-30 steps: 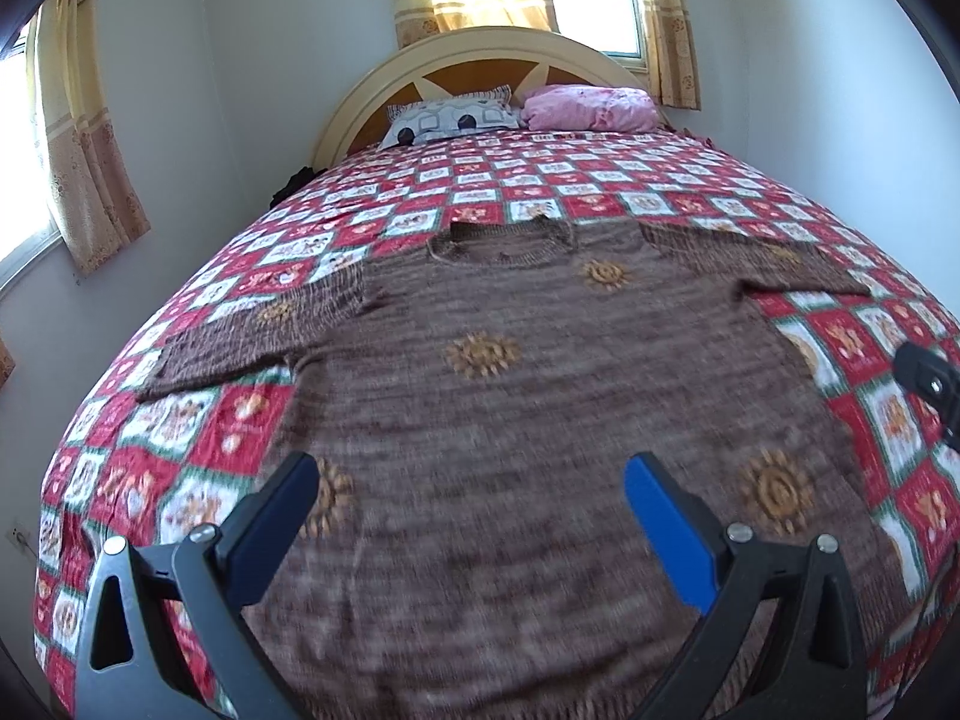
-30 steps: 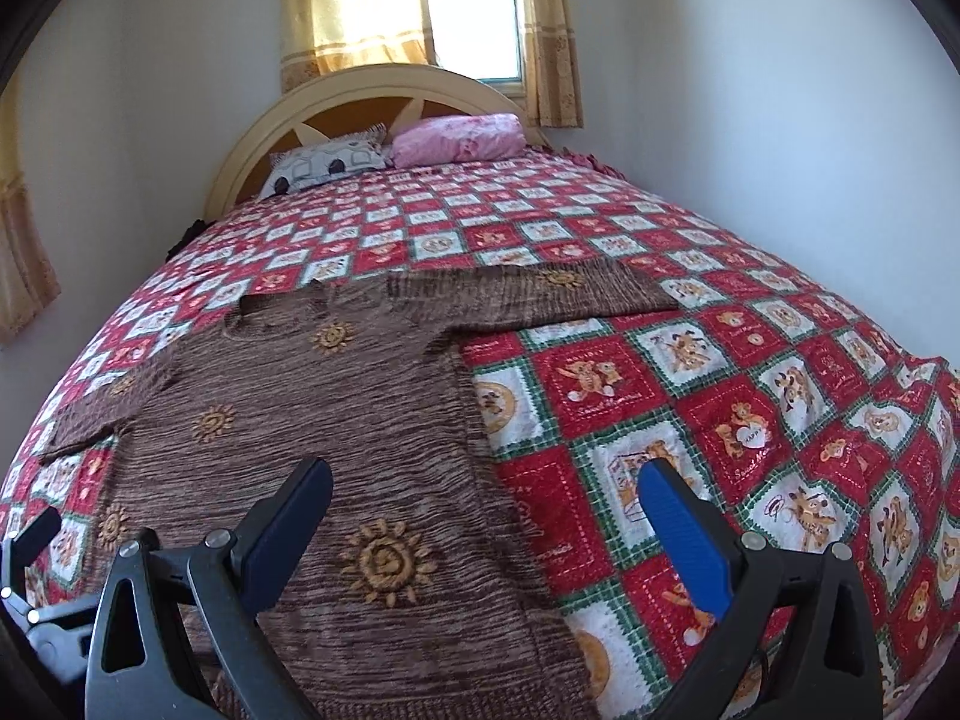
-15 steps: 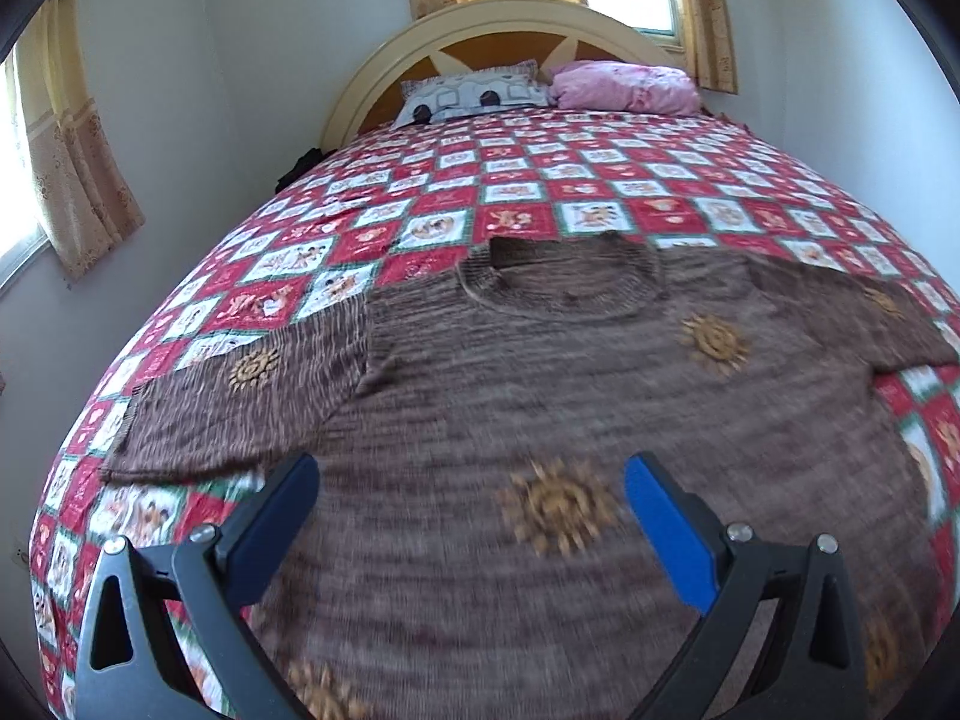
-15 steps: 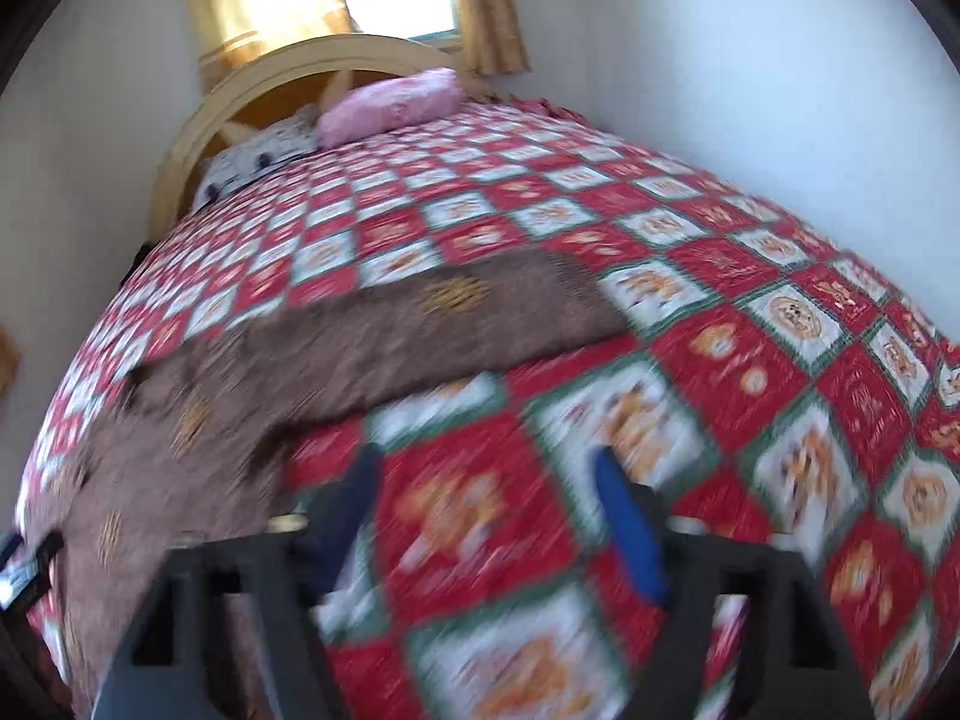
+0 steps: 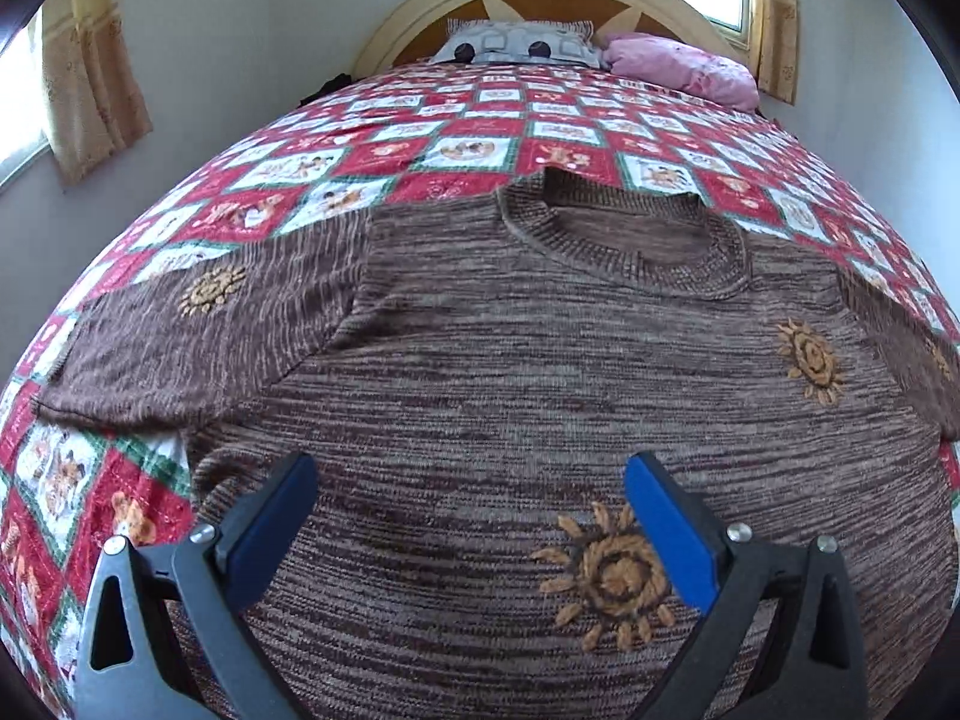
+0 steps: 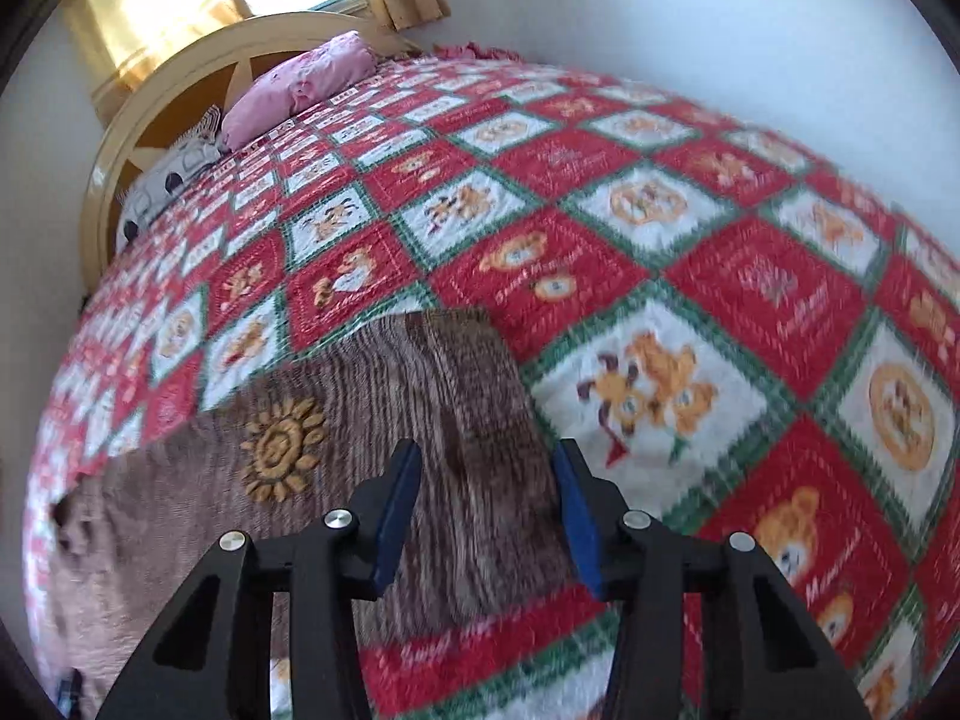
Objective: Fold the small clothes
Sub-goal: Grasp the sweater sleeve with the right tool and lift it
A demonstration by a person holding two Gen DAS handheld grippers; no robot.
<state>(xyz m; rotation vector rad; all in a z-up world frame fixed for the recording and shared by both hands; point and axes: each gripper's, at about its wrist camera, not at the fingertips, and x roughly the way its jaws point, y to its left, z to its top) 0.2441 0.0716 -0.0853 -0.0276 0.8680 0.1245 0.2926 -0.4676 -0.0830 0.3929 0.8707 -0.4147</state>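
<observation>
A brown knit sweater [image 5: 510, 372] with orange sun patches lies flat on the bed, collar toward the headboard and sleeves spread. My left gripper [image 5: 468, 480] is open above the sweater's chest, below the collar [image 5: 624, 240], with nothing between its blue pads. My right gripper [image 6: 486, 468] is partly open, low over the cuff end of the sweater's right sleeve [image 6: 456, 396]. The sleeve cloth lies between and under the pads; no grip shows. The right wrist view is blurred.
A red, white and green patchwork quilt [image 5: 468, 150] covers the bed and also shows in the right wrist view [image 6: 660, 276]. A grey pillow [image 5: 516, 45] and a pink pillow [image 5: 678, 66] lie at the headboard. Walls and curtained windows stand close around.
My left gripper has moved forward over the sweater toward the collar. My right gripper has swung right and forward to the sleeve's cuff end, and its fingers have narrowed.
</observation>
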